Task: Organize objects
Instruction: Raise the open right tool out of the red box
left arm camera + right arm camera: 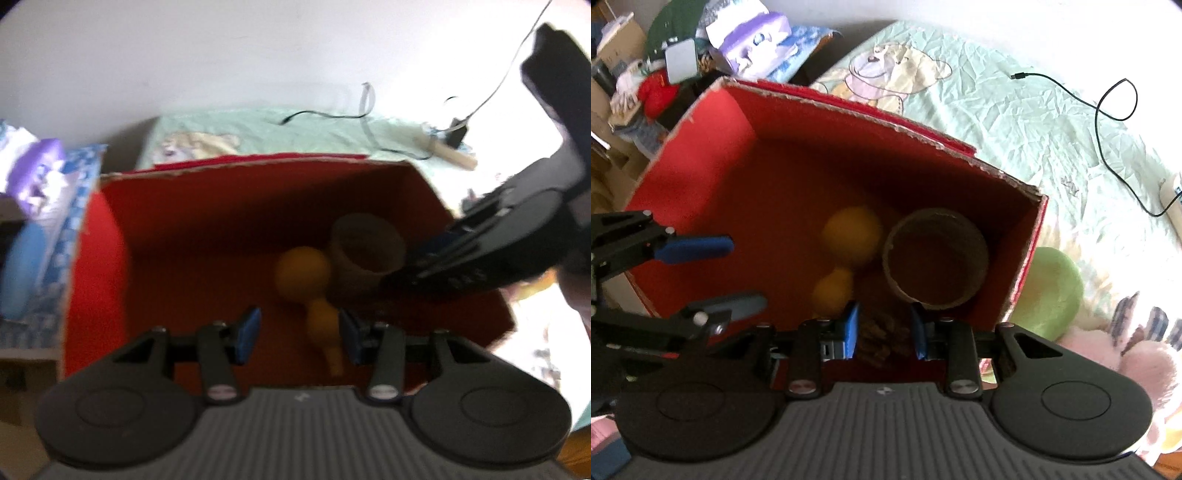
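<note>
A red cardboard box [110, 229] [701, 147] stands open on the bed. Inside lie a yellow gourd-shaped toy [303, 273] [849, 232], a brown round cup [365, 247] [934, 258] and a small brown ridged object [882, 339]. My left gripper [297, 334] is open and empty over the box, above the gourd's neck; it also shows at the left of the right wrist view [738, 273]. My right gripper [884, 332] is open over the box's near edge, its fingers either side of the brown object; it reaches in from the right in the left wrist view [424, 266].
The bed has a pale green sheet [1015, 110] with a bear print. A black cable [1108, 110] lies across it. A green plush [1049, 291] and a pink plush [1108, 354] sit right of the box. Tissue packs and clutter [750, 44] are beyond the box.
</note>
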The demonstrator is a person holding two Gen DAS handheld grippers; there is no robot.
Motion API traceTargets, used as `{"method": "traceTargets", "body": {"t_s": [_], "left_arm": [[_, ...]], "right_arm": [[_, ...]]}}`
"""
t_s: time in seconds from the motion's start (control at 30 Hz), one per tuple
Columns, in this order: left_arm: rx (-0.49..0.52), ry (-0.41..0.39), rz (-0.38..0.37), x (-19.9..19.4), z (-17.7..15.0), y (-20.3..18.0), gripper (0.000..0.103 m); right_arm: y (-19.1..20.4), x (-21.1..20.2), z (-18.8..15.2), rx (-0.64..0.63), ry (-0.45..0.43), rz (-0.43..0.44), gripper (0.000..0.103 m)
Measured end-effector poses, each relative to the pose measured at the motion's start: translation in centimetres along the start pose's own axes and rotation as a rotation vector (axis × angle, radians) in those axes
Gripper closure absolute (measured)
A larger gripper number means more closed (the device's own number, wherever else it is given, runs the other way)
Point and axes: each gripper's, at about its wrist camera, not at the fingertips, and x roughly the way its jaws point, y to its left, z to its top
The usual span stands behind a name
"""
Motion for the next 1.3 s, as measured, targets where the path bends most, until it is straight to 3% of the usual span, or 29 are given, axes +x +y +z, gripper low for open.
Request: {"method": "traceTargets", "body": {"t_s": [0.13, 0.4, 0.83, 1.3], "left_arm": [[0.018, 0.021, 0.097, 0.5, 0.2, -0.6, 0.055], [0.014, 0.052, 0.202, 1.5, 0.8, -0.2, 0.055], [-0.009, 0.062, 0.292, 1.2, 1.7, 0.8, 0.053], [-0.044, 0.083, 0.331, 0.0, 1.0, 1.2, 0.047]], "right_arm": [[0.6, 0.6, -0.5, 0.009, 0.003, 0.017, 0.072], [0.7, 1.0, -0.8, 0.051, -0.028, 0.007, 0.073], [1.2, 0.4, -2.1, 0.124, -0.095, 0.003, 0.071], [1.6, 0.2, -3.9, 0.24, -0.18, 0.011, 0.07]]}}
